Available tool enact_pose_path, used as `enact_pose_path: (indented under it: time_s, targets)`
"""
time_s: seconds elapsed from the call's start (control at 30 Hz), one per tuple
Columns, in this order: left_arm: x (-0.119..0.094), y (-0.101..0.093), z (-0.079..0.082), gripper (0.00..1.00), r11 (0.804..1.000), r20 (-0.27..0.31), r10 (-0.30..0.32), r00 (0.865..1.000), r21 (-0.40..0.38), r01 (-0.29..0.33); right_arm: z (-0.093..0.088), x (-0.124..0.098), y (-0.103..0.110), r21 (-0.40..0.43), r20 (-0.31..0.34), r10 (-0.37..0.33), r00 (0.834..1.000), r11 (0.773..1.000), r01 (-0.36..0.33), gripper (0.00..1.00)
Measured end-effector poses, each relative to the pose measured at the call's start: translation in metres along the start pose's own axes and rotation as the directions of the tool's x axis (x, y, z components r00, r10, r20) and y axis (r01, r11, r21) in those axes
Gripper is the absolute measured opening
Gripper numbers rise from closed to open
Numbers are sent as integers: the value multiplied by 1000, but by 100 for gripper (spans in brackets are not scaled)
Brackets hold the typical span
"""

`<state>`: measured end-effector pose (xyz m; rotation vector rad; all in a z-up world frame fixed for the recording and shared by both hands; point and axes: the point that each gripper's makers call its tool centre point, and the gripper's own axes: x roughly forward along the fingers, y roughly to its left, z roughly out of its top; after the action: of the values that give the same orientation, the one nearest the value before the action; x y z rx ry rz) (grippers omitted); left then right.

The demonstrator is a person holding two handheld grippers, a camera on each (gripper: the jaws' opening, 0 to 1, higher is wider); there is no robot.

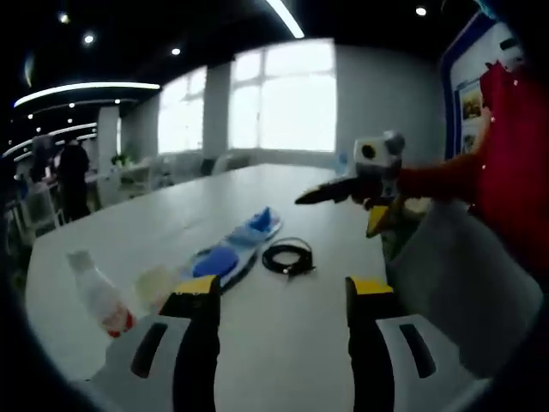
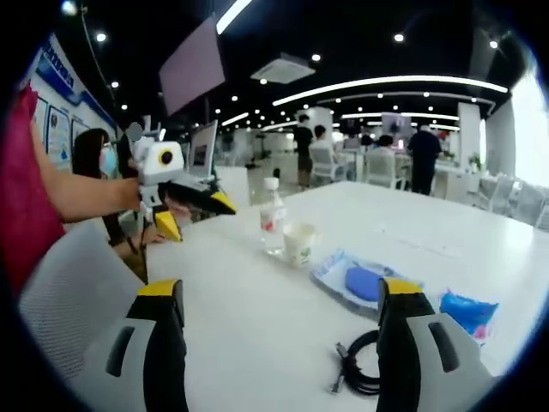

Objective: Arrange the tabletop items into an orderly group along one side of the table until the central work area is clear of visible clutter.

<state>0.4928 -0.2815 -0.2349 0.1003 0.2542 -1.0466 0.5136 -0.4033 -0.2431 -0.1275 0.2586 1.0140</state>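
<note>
Coiled cable [image 2: 360,365] nearest; bottle [image 2: 272,216], probably cup [image 2: 298,243], beyond.

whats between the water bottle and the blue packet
In the right gripper view, a paper cup sits between the water bottle and the blue packet.

Bright windows [image 1: 257,99], ceiling strip lights [image 2: 386,83], white chairs [image 2: 377,167]
</note>
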Motion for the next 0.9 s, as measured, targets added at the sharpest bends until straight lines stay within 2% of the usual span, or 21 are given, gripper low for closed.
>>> enact_pose_path:
  time_s: [0.17,0.3,0.57,0.7,0.9]
  targets:
    - [17,-17,7,56,1000,28,-21,999,-23,22,-3,-15,-13,8,3,-37,999,999,37,92]
    - [31,-27,11,54,999,21,-35,999,-20,35,-6,-25,-24,12,0,-67,998,998,67,92]
    - [61,-32,23,51,999,31,-34,999,-24,35,-13,-35,-45,37,-7,-122,992,992,122,89]
    - [81,-33,21,50,999,10,-37,999,-12,38,-17,-39,-58,56,-11,-160,987,985,161,86]
    - [113,-31,8,50,1000,-34,-32,999,-1,32,-27,-43,-74,63,-28,-203,979,977,205,79]
